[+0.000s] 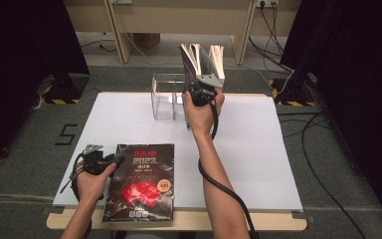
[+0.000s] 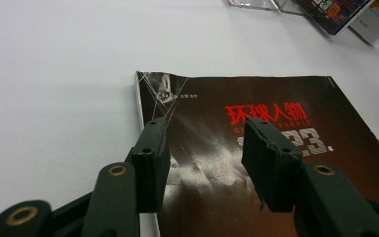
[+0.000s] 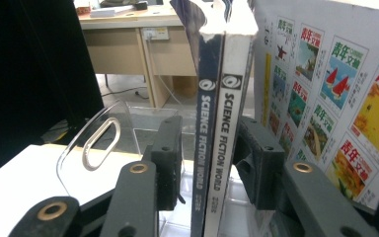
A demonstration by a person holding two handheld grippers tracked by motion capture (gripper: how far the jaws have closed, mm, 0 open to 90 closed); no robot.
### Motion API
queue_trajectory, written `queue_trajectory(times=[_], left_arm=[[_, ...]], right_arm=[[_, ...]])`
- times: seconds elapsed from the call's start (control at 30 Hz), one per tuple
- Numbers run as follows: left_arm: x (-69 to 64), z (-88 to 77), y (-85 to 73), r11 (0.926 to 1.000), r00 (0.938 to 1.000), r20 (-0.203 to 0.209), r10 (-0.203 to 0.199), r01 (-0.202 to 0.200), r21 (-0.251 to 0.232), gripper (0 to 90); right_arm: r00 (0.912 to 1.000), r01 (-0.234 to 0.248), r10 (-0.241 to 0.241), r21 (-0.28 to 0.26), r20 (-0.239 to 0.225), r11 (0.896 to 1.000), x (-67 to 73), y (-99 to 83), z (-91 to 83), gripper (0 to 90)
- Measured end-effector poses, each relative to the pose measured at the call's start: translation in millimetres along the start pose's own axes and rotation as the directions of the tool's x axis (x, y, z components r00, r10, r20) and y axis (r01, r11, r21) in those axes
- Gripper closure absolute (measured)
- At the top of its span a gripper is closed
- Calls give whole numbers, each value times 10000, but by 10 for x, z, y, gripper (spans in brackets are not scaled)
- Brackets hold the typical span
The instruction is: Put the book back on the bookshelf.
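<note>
Gripping nothing firmly that I can make out, my right gripper (image 3: 205,163) is standing with its jaws about halfway apart around two upright magazines (image 3: 217,123), whose glossy spines are running vertically and facing me at the far middle of the table, whether the pads are pressing I cannot tell. Just beside them a clear acrylic rack (image 1: 169,97) with a slotted handle is standing, and a bright-covered magazine (image 3: 325,103) is leaning on the other side. My left gripper (image 2: 205,158) is hovering with jaws wide over the flat dark magazine (image 1: 140,181) lying lengthwise toward me at the near edge of the white table (image 1: 268,149).
</note>
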State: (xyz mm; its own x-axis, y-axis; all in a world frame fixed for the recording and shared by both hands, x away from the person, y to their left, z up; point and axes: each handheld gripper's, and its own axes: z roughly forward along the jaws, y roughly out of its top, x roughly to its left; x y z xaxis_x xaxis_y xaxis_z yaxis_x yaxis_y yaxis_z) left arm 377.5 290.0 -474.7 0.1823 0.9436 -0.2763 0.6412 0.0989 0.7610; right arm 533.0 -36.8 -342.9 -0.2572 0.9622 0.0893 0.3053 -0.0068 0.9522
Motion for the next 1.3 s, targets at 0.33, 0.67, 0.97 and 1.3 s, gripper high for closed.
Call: queue_trajectory(times=[0.33, 0.67, 0.97, 1.3], left_arm=[[-4, 6, -1, 10000, 10000, 12, 21, -21, 19, 511], [-5, 3, 2, 10000, 10000, -3, -36, 36, 65, 487], [-2, 7, -1, 9999, 10000, -13, -61, 61, 120, 482], [-9, 12, -6, 9999, 10000, -36, -62, 62, 154, 476]], right_arm=[[9999, -58, 60, 149, -86, 9999, -35, -29, -57, 613], [9989, -258, 268, 290, -377, 9992, -86, -43, -137, 572], [9972, -364, 405, 648, -635, 9972, -128, -111, -186, 572], [9955, -277, 376, 1114, -875, 9934, -146, -170, -232, 570]])
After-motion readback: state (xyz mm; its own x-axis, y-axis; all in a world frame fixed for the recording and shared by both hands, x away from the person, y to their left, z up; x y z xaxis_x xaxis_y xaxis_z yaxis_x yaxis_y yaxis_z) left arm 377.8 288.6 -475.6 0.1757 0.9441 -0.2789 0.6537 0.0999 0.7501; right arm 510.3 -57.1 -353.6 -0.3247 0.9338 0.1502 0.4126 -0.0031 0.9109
